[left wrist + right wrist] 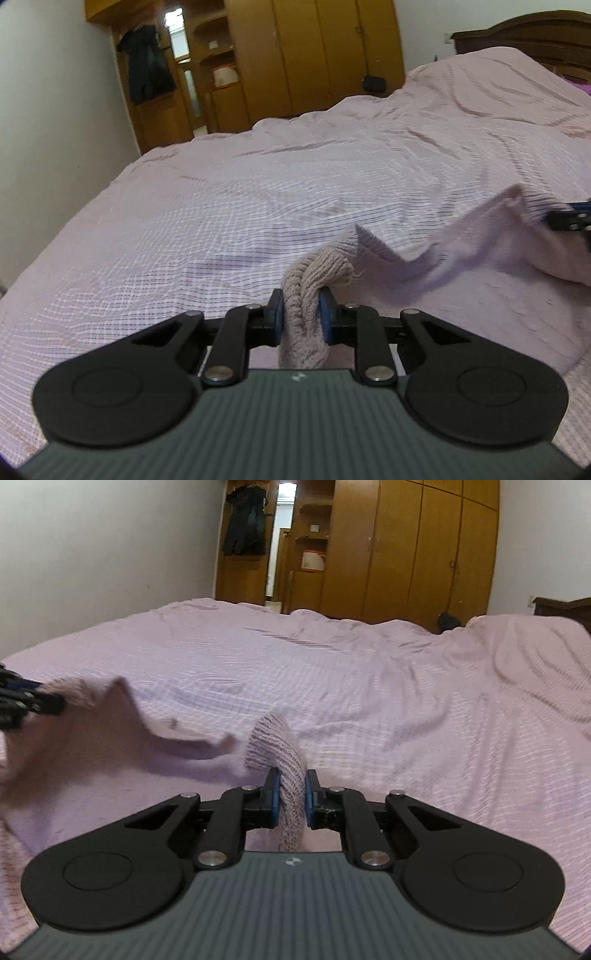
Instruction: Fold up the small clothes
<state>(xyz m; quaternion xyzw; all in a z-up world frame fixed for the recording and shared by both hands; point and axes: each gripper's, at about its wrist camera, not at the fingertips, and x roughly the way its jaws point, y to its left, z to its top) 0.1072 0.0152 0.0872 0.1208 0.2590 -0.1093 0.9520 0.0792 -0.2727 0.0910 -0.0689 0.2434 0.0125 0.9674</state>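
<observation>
A small pale pink knitted garment [461, 236] hangs stretched between my two grippers above the bed. My left gripper [301, 314] is shut on one ribbed edge of it. My right gripper [291, 797] is shut on the other ribbed edge [273, 746]. In the left wrist view the right gripper [570, 218] shows at the right edge, holding the cloth. In the right wrist view the left gripper [29, 701] shows at the left edge, also holding the garment [110, 731]. The cloth sags between them, and its lower part rests on the bed.
The bed has a wrinkled pink checked cover [258, 192] that fills both views. A wooden wardrobe [413, 550] and a doorway [282, 542] stand beyond it. A dark headboard [524, 33] is at the far right. A white wall [55, 92] runs along the left.
</observation>
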